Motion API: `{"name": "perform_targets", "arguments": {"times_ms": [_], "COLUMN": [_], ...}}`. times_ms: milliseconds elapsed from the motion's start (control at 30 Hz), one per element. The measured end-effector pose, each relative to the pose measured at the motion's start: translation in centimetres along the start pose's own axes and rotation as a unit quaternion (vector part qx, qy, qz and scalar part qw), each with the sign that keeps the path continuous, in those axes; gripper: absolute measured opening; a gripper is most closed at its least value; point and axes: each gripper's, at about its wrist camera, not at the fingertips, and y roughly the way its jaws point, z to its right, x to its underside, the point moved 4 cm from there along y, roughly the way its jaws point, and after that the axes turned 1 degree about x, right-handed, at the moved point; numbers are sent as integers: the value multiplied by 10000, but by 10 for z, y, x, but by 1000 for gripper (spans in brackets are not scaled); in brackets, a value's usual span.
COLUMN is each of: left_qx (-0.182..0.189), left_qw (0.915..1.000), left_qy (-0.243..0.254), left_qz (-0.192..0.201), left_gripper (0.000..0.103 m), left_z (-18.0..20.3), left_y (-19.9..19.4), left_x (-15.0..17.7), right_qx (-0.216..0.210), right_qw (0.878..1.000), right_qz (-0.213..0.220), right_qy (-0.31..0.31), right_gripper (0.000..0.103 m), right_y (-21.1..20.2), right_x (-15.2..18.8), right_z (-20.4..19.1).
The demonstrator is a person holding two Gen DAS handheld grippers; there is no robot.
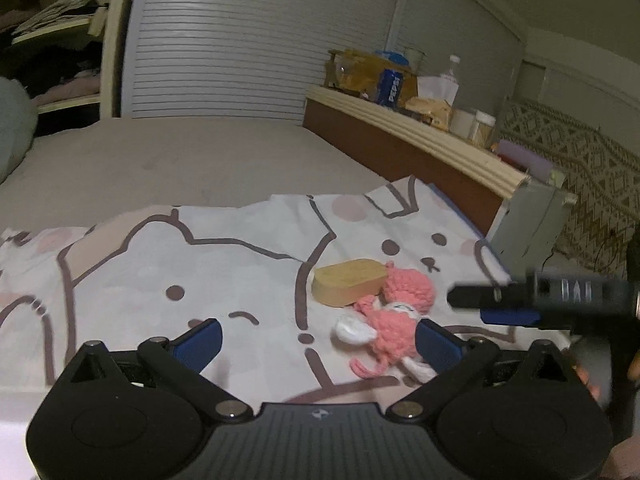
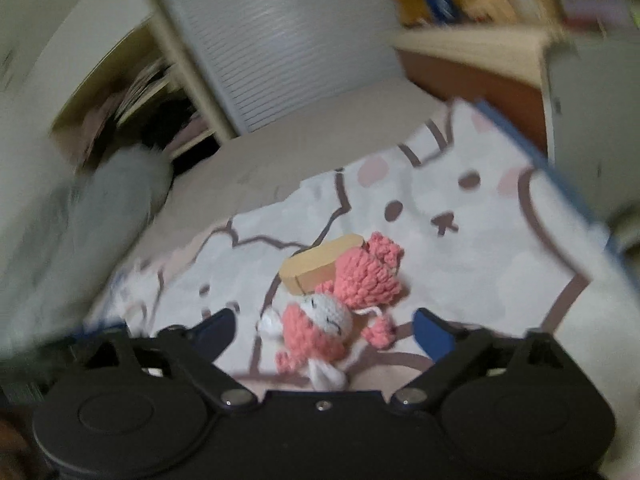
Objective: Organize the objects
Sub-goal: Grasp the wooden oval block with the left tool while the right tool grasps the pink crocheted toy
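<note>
A: What is seen, from the largest thing down?

B: A bed (image 1: 192, 152) is covered in part by a cat-print sheet (image 1: 224, 264), and a headboard ledge (image 1: 420, 136) crowded with bottles and packets is seen beyond it

A: Where are the things to be organized?

B: A tan oval block (image 1: 348, 286) is laid on the sheet, and a pink and white crocheted doll (image 1: 394, 320) is lying against its near side, touching it

A: And the claws?

B: The left gripper (image 1: 318, 340) is held wide apart over the sheet, nothing gripped, its right finger just beside the doll. The right gripper (image 2: 324, 330) is also spread wide, with the doll framed between its blue pads (image 2: 434, 334) but not pressed by them
</note>
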Motion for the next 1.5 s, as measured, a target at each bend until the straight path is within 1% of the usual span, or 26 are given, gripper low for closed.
{"name": "perform_targets", "arguments": {"times_ms": [67, 133, 200, 267, 333, 400, 433, 500, 533, 600, 700, 733, 767, 800, 833, 900, 967, 1000, 1033, 1167, 1233, 1300, 1433, 1500], "left_qx": [-16, 43, 95, 168, 230, 273, 261, 300, 341, 494, 672, 711, 747, 770, 784, 887, 969, 1058, 1130, 1001, 848, 722, 433, 396], "left_qw": [9999, 9998, 9995, 9991, 9983, 9975, 9972, 9971, 9972, 9967, 9931, 9911, 9893, 9875, 9871, 9878, 9874, 9863, 9853, 9855, 9872, 9893, 9921, 9925], "left_qy": [85, 182, 270, 389, 533, 645, 690, 684, 644, 634, 944, 1100, 1229, 1347, 1374, 1253, 1215, 1220, 1233, 1319, 1292, 1175, 879, 749], "left_qz": [-66, -105, -103, -85, -97, -125, -138, -157, -153, -120, -177, -220, -255, -281, -264, -262, -293, -320, -338, -358, -397, -477, -779, -883], "left_gripper": [93, 84, 82, 78, 75, 72, 70, 65, 63, 62, 62, 62, 62, 62, 63, 63, 60, 52, 48, 47, 47, 47, 46, 46], "left_z": [-4, -6, -8, -8, -8, -9, -11, -15, -18, -19, -11, -7, -3, 0, 2, 1, 2, 3, 5, 11, 14, 16, 21, 25], "left_y": [15, 29, 41, 53, 66, 77, 84, 96, 103, 112, 128, 132, 137, 141, 144, 148, 152, 152, 153, 146, 139, 128, 101, 86], "left_x": [0, -2, -4, -6, -7, -7, -8, -10, -11, -12, -10, -8, -7, -7, -8, -11, -12, -11, -11, -8, -6, -2, 11, 21], "right_qx": [-46, -67, -65, -21, -31, -40, -103, -74, -58, -137, -444, -525, -571, -622, -669, -742, -767, -758, -764, -857, -840, -789, -649, -556], "right_qw": [9985, 9965, 9945, 9916, 9858, 9817, 9818, 9817, 9796, 9738, 9606, 9540, 9482, 9437, 9422, 9456, 9488, 9507, 9518, 9541, 9561, 9590, 9651, 9683], "right_qz": [-22, -49, -79, -247, -470, -597, -606, -641, -658, -618, -615, -622, -654, -690, -717, -707, -717, -719, -713, -716, -742, -764, -870, -977], "right_qy": [539, 831, 1038, 1272, 1611, 1808, 1799, 1792, 1899, 2186, 2674, 2887, 3056, 3174, 3203, 3087, 2979, 2921, 2883, 2778, 2709, 2614, 2382, 2230], "right_gripper": [82, 77, 74, 65, 58, 58, 59, 59, 58, 58, 56, 52, 44, 41, 40, 40, 40, 40, 40, 39, 39, 39, 38, 38], "right_y": [13, 24, 33, 43, 54, 60, 62, 69, 72, 76, 81, 82, 84, 86, 88, 88, 88, 88, 87, 81, 79, 74, 63, 57], "right_x": [-4, -6, -5, -2, 4, 10, 12, 14, 17, 21, 20, 20, 21, 22, 22, 22, 21, 21, 20, 21, 20, 20, 20, 21], "right_z": [6, 8, 8, 10, 13, 14, 13, 14, 17, 24, 38, 43, 48, 52, 55, 54, 52, 51, 52, 55, 53, 51, 44, 39]}}
